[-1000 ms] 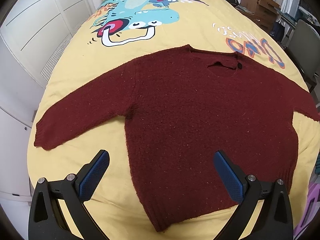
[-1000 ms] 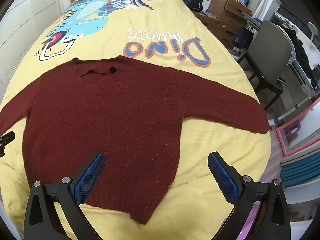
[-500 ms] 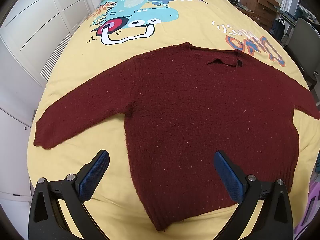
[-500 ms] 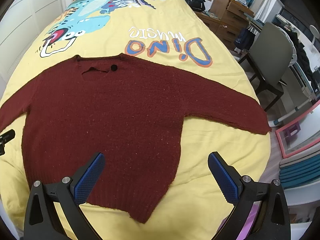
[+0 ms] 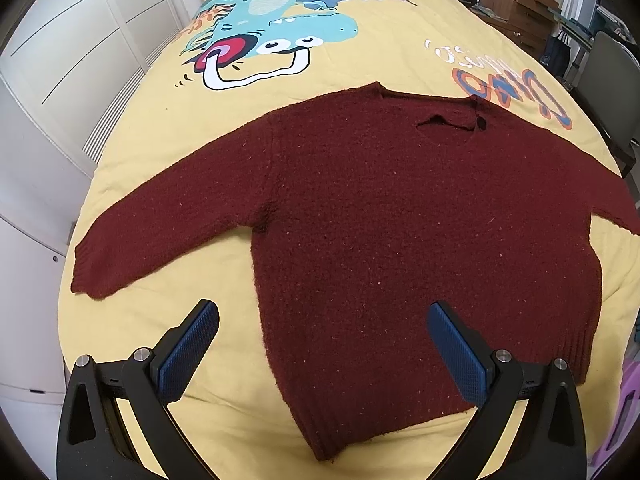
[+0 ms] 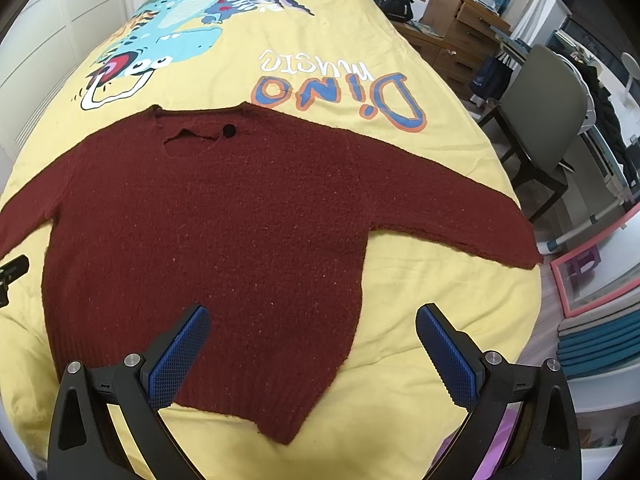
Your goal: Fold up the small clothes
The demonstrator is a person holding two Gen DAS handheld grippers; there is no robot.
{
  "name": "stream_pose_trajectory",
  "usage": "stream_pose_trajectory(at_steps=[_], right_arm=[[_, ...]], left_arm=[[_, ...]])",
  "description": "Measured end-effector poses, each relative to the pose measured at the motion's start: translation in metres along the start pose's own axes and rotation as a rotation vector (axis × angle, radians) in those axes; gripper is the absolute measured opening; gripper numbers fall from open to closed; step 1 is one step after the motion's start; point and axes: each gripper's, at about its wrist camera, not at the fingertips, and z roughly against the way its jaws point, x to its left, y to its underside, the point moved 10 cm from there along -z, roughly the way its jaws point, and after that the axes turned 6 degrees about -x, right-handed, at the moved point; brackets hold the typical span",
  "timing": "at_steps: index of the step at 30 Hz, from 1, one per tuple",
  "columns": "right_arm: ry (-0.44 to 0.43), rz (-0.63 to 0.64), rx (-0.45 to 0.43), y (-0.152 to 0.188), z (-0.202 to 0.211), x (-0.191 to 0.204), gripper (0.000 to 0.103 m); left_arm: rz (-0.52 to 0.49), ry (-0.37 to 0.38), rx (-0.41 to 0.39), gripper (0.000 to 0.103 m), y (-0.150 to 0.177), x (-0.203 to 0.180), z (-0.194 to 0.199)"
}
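Both grippers, left gripper and right gripper, hover spread wide above the hem of the flat sweater on the bedspread.

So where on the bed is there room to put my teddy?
The sweater covers the middle. Bare yellow bedspread lies below its right sleeve, below the left sleeve near the bed's edge, and beyond the collar around the dinosaur print.

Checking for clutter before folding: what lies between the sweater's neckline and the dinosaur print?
Only bare yellow bedspread between the sweater and dinosaur print, in both wrist views.
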Motion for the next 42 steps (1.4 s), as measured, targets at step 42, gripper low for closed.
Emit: stream_pose_trajectory(at_steps=[42], right_arm=[[0.021,-0.169,-0.012,-0.020,-0.056,-0.087,0.102]], left_arm=[[-0.029,0.010,-0.002,0.102,-0.024,-0.011,-0.024]])
